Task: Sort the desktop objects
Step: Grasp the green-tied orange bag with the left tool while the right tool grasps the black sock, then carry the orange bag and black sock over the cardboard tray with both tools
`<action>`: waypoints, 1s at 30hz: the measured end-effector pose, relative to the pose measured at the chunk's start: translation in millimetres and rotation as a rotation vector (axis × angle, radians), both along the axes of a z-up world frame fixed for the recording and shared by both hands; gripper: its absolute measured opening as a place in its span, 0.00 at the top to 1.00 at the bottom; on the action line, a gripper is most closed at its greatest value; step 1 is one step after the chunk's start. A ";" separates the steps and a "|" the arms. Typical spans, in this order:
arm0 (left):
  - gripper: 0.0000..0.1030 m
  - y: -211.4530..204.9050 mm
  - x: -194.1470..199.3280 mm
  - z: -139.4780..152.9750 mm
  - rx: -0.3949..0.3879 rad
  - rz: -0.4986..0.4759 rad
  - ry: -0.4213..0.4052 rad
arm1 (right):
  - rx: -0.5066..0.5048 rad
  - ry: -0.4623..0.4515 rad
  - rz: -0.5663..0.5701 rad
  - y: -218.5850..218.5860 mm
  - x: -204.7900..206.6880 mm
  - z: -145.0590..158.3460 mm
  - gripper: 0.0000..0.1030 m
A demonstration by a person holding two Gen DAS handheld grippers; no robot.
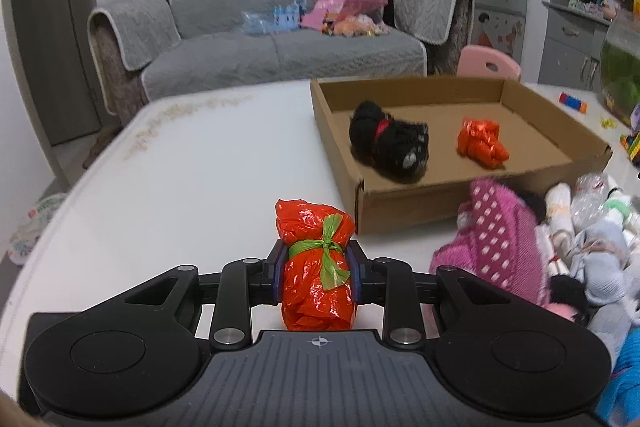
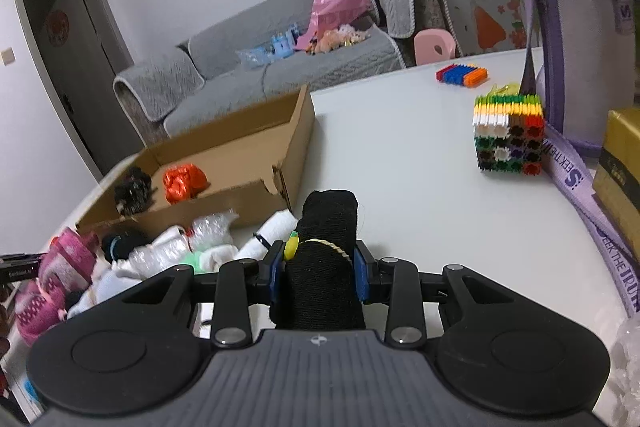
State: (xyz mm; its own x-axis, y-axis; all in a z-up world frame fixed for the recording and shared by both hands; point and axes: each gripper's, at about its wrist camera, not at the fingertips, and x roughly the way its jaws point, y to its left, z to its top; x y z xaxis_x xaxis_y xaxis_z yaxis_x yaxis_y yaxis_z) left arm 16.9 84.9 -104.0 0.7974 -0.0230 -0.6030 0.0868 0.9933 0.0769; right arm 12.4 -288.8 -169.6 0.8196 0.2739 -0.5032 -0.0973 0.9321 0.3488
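Above the worktop [image 1: 192, 163], both grippers carry bundles.
Left hand-held gripper [image 1: 319, 273] clamps an orange bag [image 1: 316, 267]; right hand-held gripper [image 2: 319, 273] clamps a black sock roll [image 2: 324, 267]; box [image 1: 400, 211] at one o'clock.

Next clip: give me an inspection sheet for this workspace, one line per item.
Surface: white table, speckled near its far edge.
Job's things: cardboard box holding a black bundle and an orange bundle.
Clutter: heap of rolled socks, block cube, purple bottle.
Grippers: left gripper shut on orange bag; right gripper shut on black roll.
Cables: nothing seen.
Surroundings: grey sofa with toys.
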 end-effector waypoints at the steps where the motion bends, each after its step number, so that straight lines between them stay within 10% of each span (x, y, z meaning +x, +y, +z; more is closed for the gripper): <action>1: 0.66 0.2 -1.1 3.5 0.010 0.006 -0.004 | 0.008 -0.011 -0.003 -2.0 -1.0 2.1 0.70; 30: 0.65 -65.2 100.5 63.2 0.158 -0.137 -0.045 | 0.050 -0.156 0.157 20.1 81.4 93.0 0.70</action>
